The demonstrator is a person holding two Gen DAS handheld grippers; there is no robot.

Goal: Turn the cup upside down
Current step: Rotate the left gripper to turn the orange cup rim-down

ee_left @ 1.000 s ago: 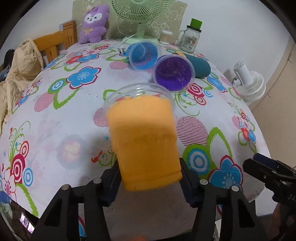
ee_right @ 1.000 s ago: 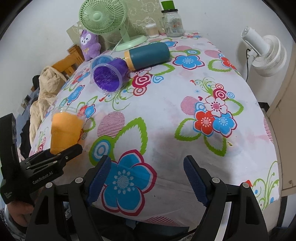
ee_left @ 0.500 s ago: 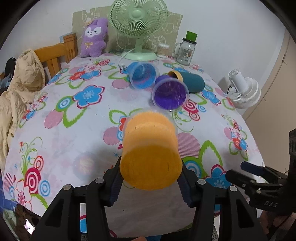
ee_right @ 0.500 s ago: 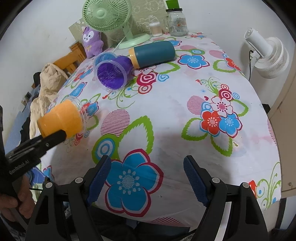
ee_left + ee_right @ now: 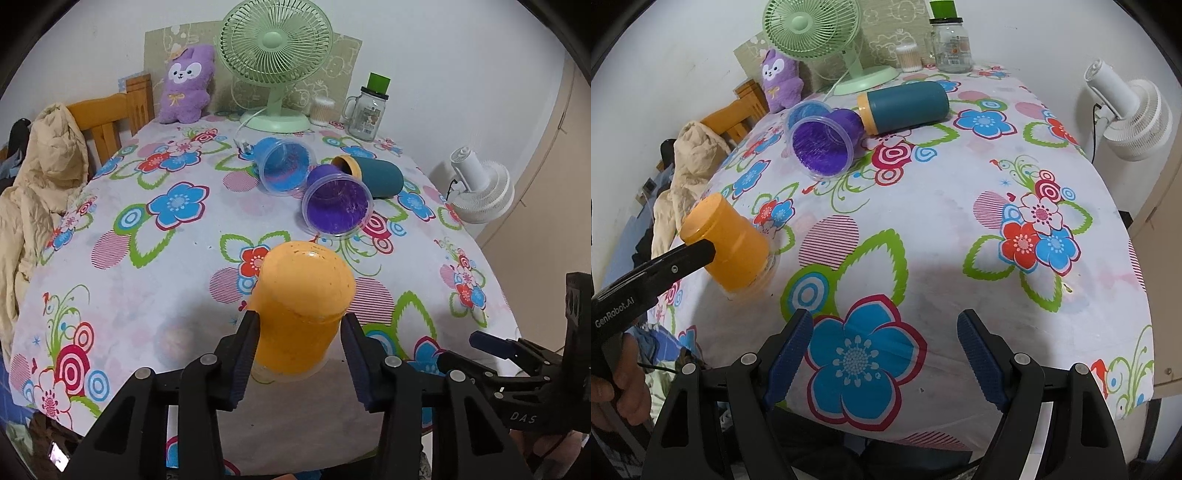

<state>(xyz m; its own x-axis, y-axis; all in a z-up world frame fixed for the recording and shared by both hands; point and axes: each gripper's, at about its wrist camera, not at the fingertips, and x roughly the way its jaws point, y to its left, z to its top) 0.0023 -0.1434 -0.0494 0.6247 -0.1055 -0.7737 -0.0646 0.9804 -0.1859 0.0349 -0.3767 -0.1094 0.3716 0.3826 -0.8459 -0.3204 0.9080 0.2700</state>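
An orange plastic cup (image 5: 301, 306) is in my left gripper (image 5: 300, 354), which is shut on its sides. The cup is turned bottom-up, its base toward the top and its clear rim down near the flowered tablecloth at the table's near edge. In the right wrist view the same cup (image 5: 727, 243) is tilted, rim at the cloth, with the left gripper's finger across it. My right gripper (image 5: 884, 358) is open and empty, over the near edge of the table, to the right of the cup.
A purple cup (image 5: 338, 206), a blue cup (image 5: 284, 166) and a teal bottle (image 5: 376, 175) lie on their sides mid-table. A green fan (image 5: 275, 55), a glass jar (image 5: 365, 110) and a purple plush (image 5: 186, 85) stand at the back. A white fan (image 5: 480, 188) stands right of the table.
My left gripper has turned the orange cup over, from mouth-up through pointing away to bottom-up, and lowered it toward the cloth. My right gripper stayed open and almost still.
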